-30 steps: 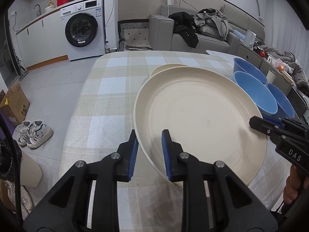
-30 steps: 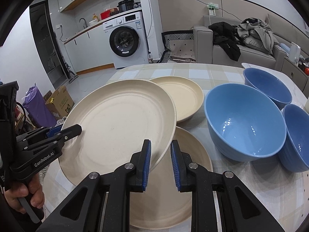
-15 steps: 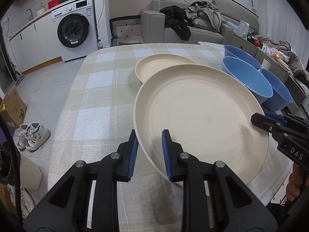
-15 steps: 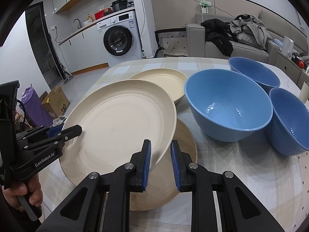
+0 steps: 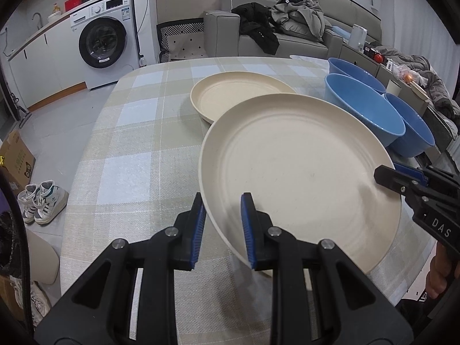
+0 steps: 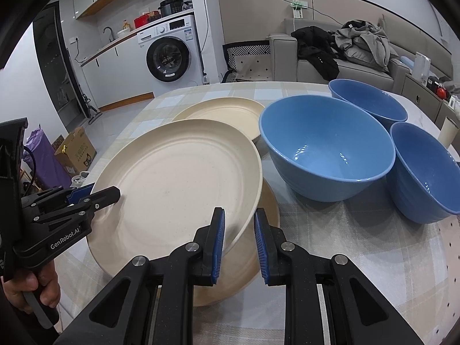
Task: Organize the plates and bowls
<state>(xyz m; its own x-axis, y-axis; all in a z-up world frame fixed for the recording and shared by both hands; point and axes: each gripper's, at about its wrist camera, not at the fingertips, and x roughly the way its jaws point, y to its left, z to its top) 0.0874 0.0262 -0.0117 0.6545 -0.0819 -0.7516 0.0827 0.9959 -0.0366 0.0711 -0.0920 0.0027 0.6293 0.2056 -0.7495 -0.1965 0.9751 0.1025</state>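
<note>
1. Three blue bowls (image 6: 326,146) clustered along the table's (image 5: 129,155) right side, all upright with nothing visible inside; only glints of light on the glazed interiors.
2. Three cream plates in all, likewise bare of contents: a smaller deep one (image 5: 238,97) flat toward the far middle of the table; a second (image 6: 258,247) flat near the front edge; a large lifted plate (image 6: 178,184) tilted above that one, overlapping most of it.
3. Lifted plate: round, matte cream, faint concentric rings around the well, slightly speckled, shallow raised rim.
4. Left gripper (image 5: 222,227) pinching the lifted plate at its near-left rim, one blue pad under the rim, one over the well.
5. Right gripper (image 6: 238,240) straddling the opposite rim, blue pads on either side of the edge; firm contact versus a small gap not clear from these views.
6. Lower front plate largely hidden beneath the lifted one, only a crescent showing in the right wrist view, a sliver in the left.
7. Far plate's right edge cut off behind the nearest bowl in the right wrist view.
8. Rightmost bowl (image 6: 425,175) partly cropped by the fisheye border; farthest bowl (image 5: 353,74) mostly hidden behind the middle one in the left wrist view.
9. Checked tablecloth covering the table; washing machine (image 5: 106,37) and sofa (image 5: 287,34) beyond its far edge.
</note>
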